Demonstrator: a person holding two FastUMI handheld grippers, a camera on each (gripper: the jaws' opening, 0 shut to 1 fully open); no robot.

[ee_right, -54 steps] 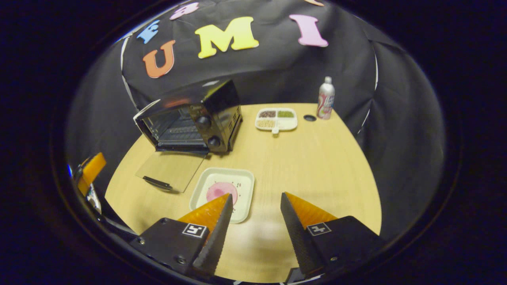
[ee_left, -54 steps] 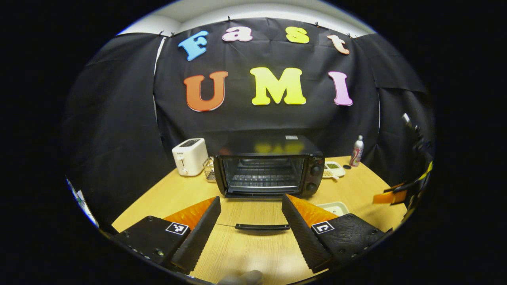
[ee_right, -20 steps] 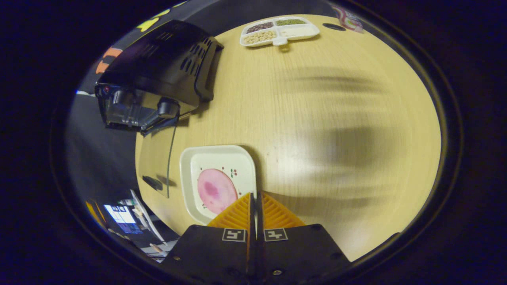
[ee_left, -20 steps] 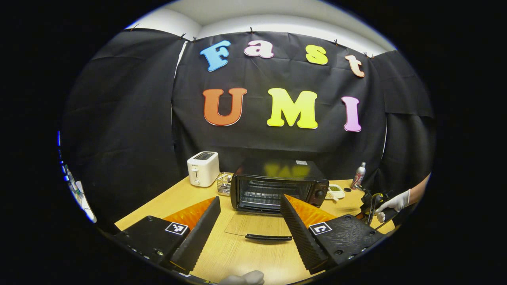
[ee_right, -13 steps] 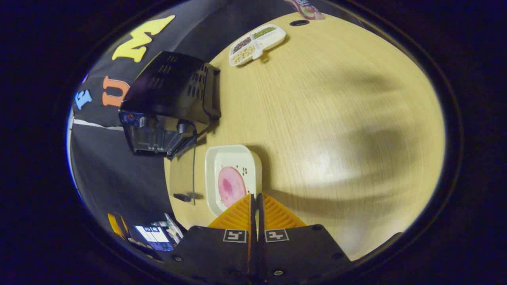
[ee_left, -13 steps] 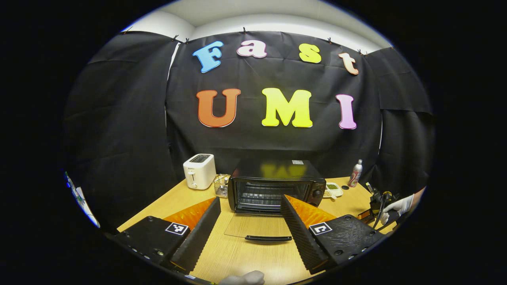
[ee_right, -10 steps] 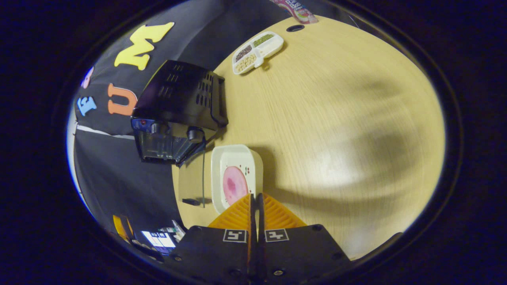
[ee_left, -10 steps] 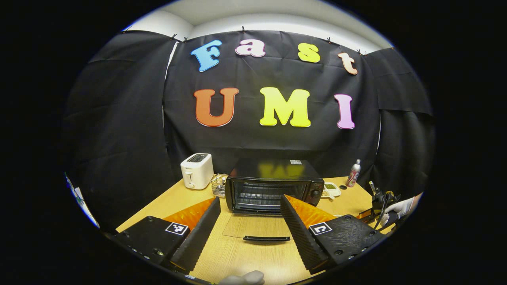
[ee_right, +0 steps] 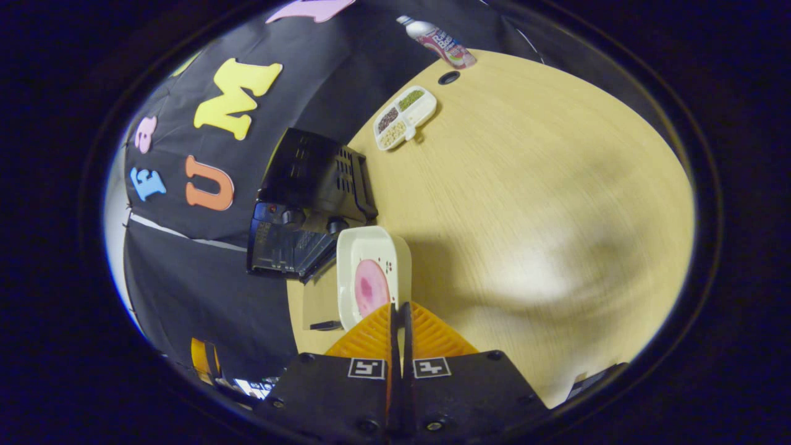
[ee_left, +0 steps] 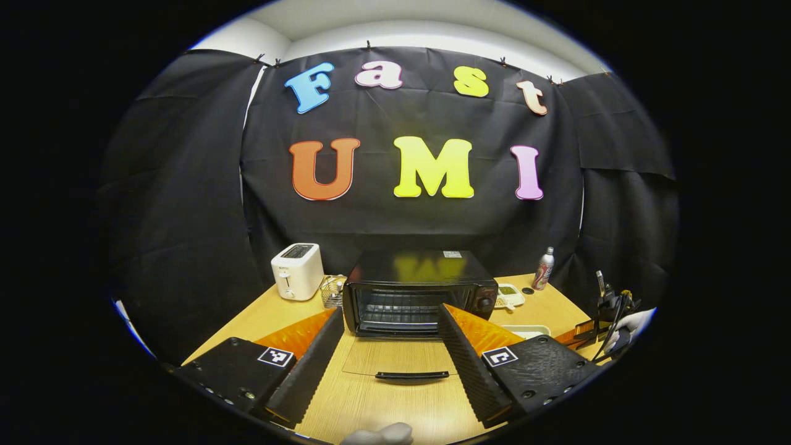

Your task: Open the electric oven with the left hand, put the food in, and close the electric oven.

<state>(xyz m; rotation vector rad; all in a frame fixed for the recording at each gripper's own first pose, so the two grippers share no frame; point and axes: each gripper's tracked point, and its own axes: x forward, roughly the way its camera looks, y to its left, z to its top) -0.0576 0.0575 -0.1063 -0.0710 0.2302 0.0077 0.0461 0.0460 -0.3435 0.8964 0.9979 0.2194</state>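
Observation:
The black electric oven (ee_left: 414, 290) stands mid-table with its glass door (ee_left: 395, 358) folded down flat, handle (ee_left: 412, 375) nearest me. My left gripper (ee_left: 390, 310) hovers open in front of that door, holding nothing. In the right gripper view, my right gripper (ee_right: 398, 304) is shut on the near rim of a white square plate (ee_right: 377, 247) carrying a pink slice of meat (ee_right: 371, 287). The plate is lifted off the table and tilted, just right of the oven (ee_right: 309, 204) and its lowered door (ee_right: 315, 296). A gloved hand (ee_left: 627, 321) holds the right gripper (ee_left: 587, 330) at the far right of the left gripper view.
A white toaster (ee_left: 297, 270) and a small wire basket (ee_left: 332, 290) sit left of the oven. A divided snack dish (ee_right: 405, 116) and a bottle (ee_right: 439, 43) stand behind it to the right. The wooden table (ee_right: 525, 185) spreads wide on the right.
My right gripper closed on the plate's rim, lifted it and swung it toward the oven. My left gripper drew back from the open door and stayed open.

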